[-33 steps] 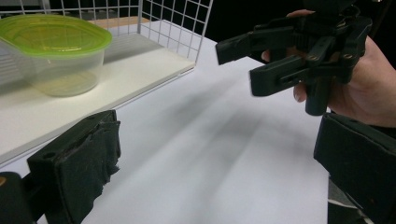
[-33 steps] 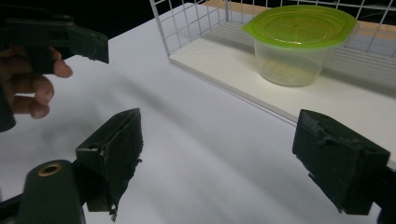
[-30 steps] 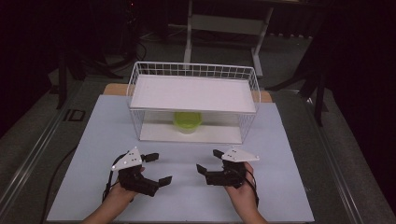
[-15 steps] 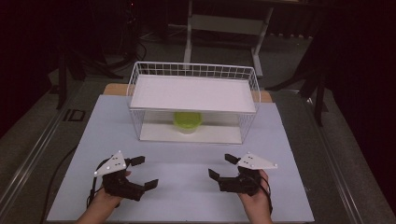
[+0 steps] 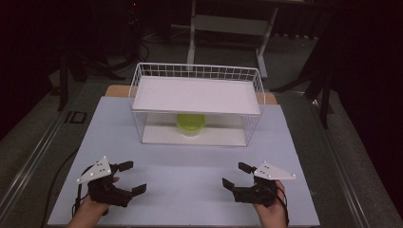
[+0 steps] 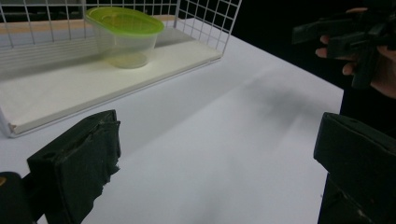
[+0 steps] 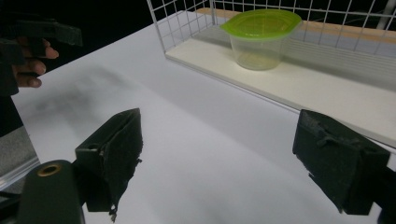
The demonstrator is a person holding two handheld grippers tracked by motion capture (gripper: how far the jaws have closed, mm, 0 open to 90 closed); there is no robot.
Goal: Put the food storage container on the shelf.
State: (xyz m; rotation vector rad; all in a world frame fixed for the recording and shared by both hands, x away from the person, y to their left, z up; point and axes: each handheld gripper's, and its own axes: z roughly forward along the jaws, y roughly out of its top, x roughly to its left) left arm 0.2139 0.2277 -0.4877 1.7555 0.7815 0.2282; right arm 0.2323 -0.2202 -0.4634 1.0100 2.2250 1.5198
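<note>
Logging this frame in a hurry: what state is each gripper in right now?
Left gripper: open, holding nothing, jaws wide apart over the white table.
Right gripper: open, holding nothing, jaws wide apart.

A dim room is seen, lit mainly over the work surface. The white table top (image 5: 190,185) is brightly lit, its surroundings falling into near-black. A strip of wooden board (image 5: 271,98) is visible along the far edge of the table top. Grey floor (image 5: 28,142) is seen at both sides, crossed at the left by a pale metal rail (image 5: 33,161). Beyond the table, a grey metal stand with a central post and crossbar (image 5: 192,33) is made out. Dark legs of equipment (image 5: 325,95) are seen at the right, and tangled cables (image 5: 138,47) at the far left.
</note>
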